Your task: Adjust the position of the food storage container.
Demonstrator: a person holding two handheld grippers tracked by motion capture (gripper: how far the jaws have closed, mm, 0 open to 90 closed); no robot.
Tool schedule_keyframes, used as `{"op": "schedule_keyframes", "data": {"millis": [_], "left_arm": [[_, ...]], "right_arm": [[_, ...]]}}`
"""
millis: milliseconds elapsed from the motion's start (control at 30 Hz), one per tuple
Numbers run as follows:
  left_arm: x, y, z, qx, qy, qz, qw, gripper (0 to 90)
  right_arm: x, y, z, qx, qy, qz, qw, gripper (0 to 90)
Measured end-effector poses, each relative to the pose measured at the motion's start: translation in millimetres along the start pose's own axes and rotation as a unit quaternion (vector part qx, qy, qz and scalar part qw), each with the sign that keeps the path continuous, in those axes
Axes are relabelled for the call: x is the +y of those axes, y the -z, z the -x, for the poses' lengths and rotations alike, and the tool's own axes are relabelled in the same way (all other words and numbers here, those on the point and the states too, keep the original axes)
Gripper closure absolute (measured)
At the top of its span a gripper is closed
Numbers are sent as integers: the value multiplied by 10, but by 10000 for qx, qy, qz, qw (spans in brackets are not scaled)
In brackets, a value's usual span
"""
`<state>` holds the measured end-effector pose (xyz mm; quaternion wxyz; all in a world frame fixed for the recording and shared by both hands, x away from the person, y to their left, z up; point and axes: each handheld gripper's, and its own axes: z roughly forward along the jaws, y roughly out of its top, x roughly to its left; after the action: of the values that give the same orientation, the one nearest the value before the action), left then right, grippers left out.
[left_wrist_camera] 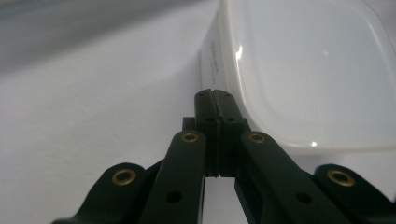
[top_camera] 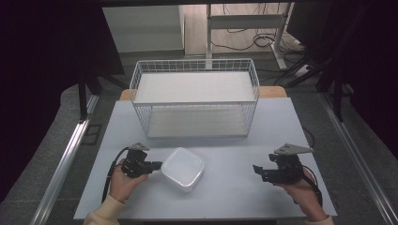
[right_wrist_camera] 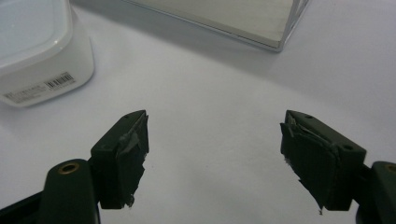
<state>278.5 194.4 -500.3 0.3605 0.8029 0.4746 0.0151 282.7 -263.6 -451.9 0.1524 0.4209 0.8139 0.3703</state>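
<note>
While our left gripper (top_camera: 155, 165) is pressing closed fingers against the white container (top_camera: 183, 168), we are holding the right gripper (top_camera: 259, 172) open over the worktop (top_camera: 234, 154).

lighting is even and moderate over the table (top_camera: 234, 187) in the high view; the surroundings fall off to near black at both sides. shadows are soft and short. the left gripper view is soft: its jaws are out of focus up close, and small glare spots sit on the white container (left_wrist_camera: 303, 70). the right gripper view is slightly soft, with a dim band of shadow under the wire basket (right_wrist_camera: 261, 28).
</note>
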Motion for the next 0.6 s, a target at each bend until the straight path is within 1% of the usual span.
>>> {"op": "schedule_keyframes", "data": {"millis": [100,200,233,300,333,433,467,500,533,600], "left_arm": [[-48,-15,109,-104,-59,-107,9999,900],[-91,-75,239,-256,-128,-236,9993,900],[-95,-103,329,-313,-228,-321,9987,900],[-86,-122,415,-391,-290,-345,9982,900],[-86,-122,415,-391,-290,-345,9982,900],[-82,-165,530,-505,-381,-406,9972,900],[-79,-200,588,-590,-437,-455,9963,900],[-79,-200,588,-590,-437,-455,9963,900],[-70,-223,626,-620,-486,-493,9957,900],[-67,-227,631,-626,-510,-495,9955,900]], "right_arm": [[0,4,5,-18,9,7,10000,233],[-3,5,8,-26,2,4,10000,233],[-3,5,9,-21,1,1,10000,233],[-4,4,8,-24,3,0,10000,233],[-4,3,7,-27,3,0,10000,233],[-4,4,4,-24,-4,0,10000,233],[-2,1,1,-22,-4,0,10000,233],[-2,1,1,-22,-4,0,10000,233],[-4,-5,-3,-14,4,-14,10000,233],[-5,-9,-9,-16,10,-21,10000,233]]}}
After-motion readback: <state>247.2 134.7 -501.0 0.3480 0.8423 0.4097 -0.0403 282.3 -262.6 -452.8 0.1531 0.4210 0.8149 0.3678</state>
